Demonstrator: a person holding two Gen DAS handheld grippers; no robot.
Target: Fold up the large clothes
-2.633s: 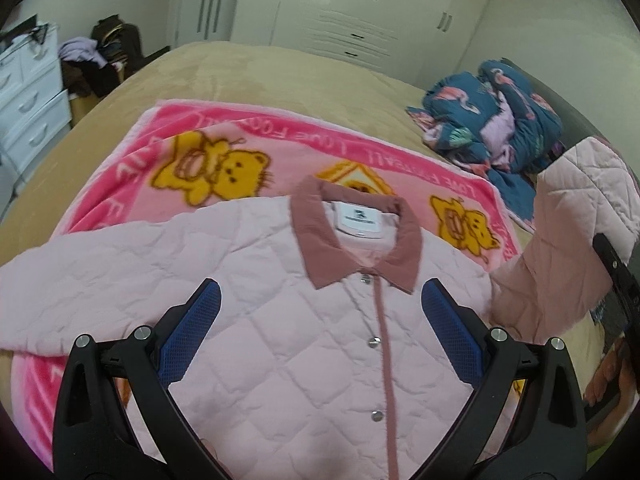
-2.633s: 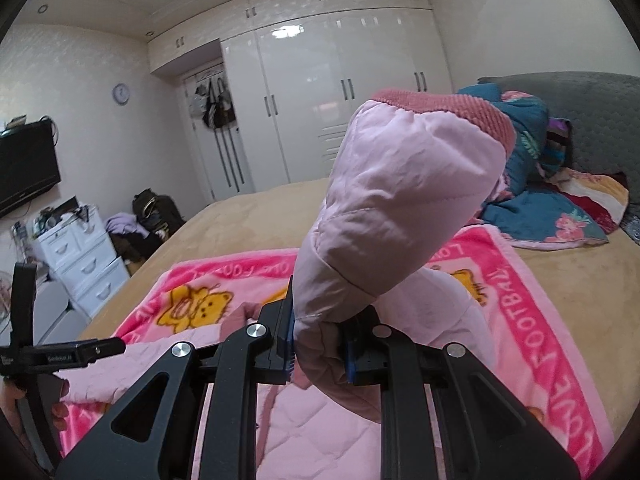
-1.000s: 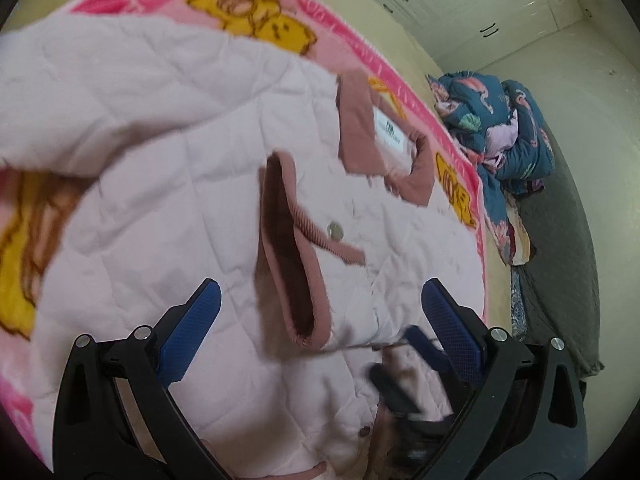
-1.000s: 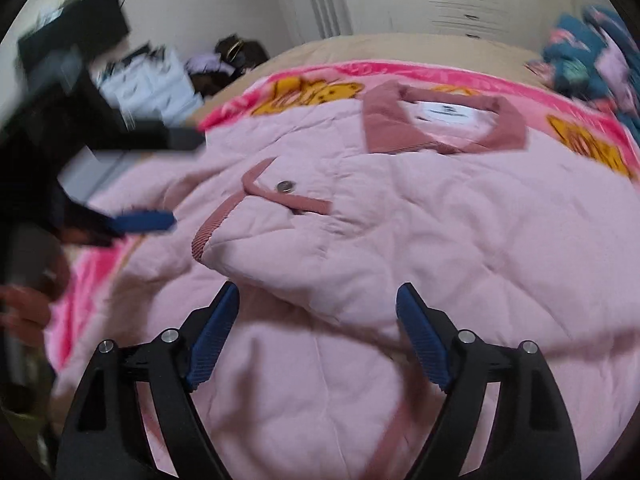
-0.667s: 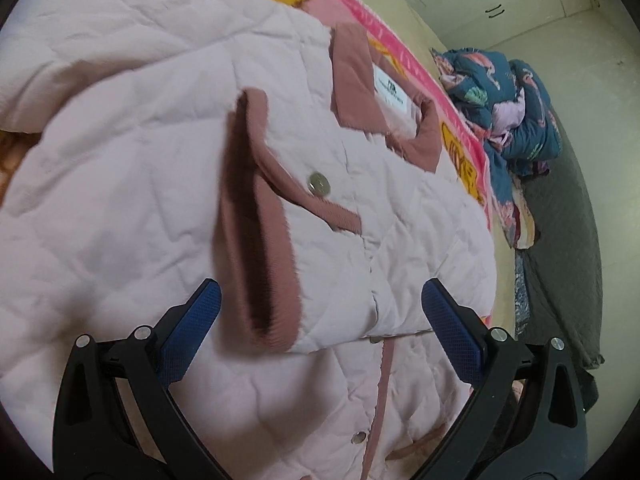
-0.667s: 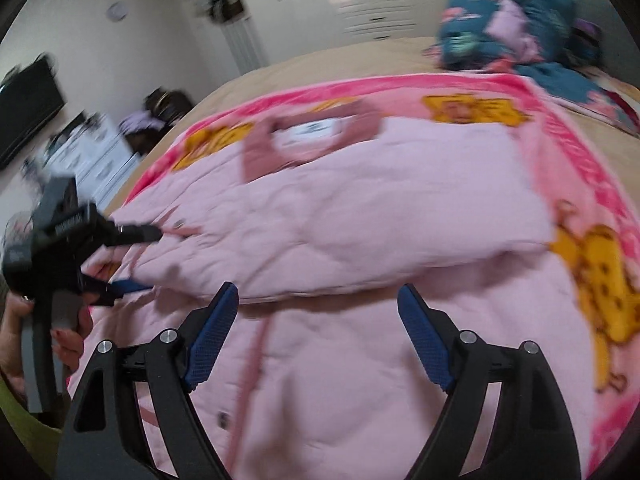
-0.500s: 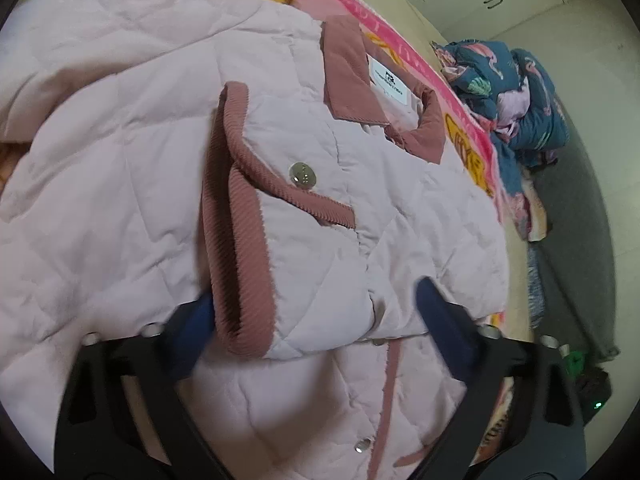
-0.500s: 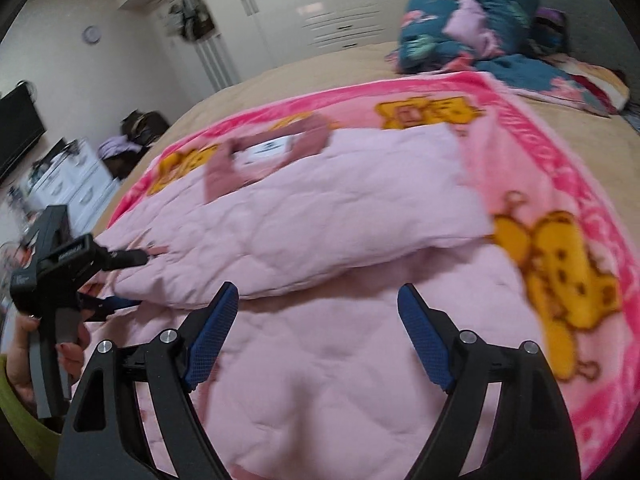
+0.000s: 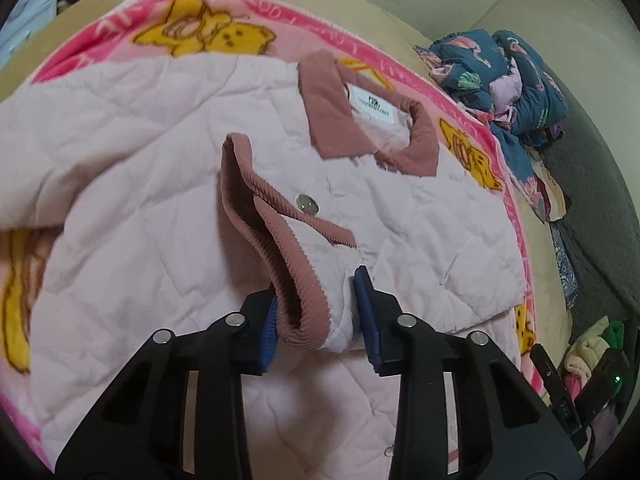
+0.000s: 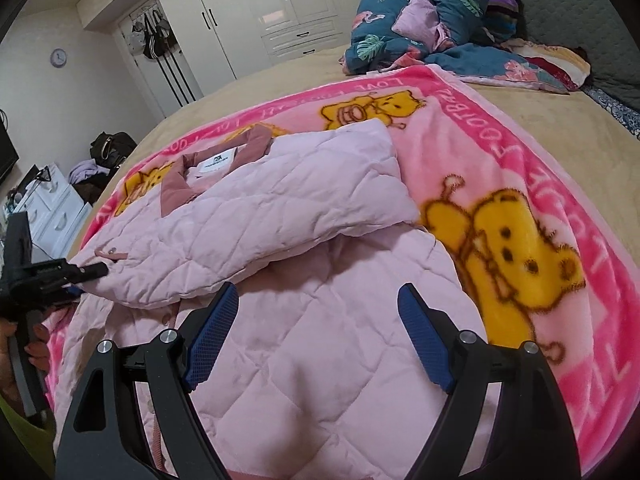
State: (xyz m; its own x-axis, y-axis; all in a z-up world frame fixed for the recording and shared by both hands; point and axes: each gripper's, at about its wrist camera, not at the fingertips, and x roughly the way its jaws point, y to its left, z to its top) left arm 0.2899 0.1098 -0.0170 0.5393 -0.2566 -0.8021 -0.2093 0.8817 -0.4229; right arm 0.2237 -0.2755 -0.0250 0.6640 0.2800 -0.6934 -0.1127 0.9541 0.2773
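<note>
A pink quilted jacket (image 9: pixel 140 200) lies face up on a pink bear blanket (image 9: pixel 100 28), its brown collar (image 9: pixel 328 116) at the far end. One sleeve (image 10: pixel 260 216) is folded across the chest. My left gripper (image 9: pixel 318 288) is closing its jaws on that sleeve's brown ribbed cuff (image 9: pixel 296 280), and both blue pads touch it. In the right wrist view the left gripper (image 10: pixel 86 270) sits at the sleeve's left end. My right gripper (image 10: pixel 318 296) stands open over the jacket's lower body (image 10: pixel 280 360) with nothing between its fingers.
The blanket (image 10: pixel 500 240) covers a tan bed. A heap of blue floral bedding (image 10: pixel 432 12) lies at the far right by a grey headboard. White wardrobes (image 10: pixel 260 12) stand behind, and white drawers (image 10: pixel 52 208) left of the bed. A person's hand (image 10: pixel 32 344) holds the left gripper.
The right gripper let go of the raised sleeve, which now lies across the chest, and swung right. The left gripper moved up to the cuff and closed its wide jaws onto it.
</note>
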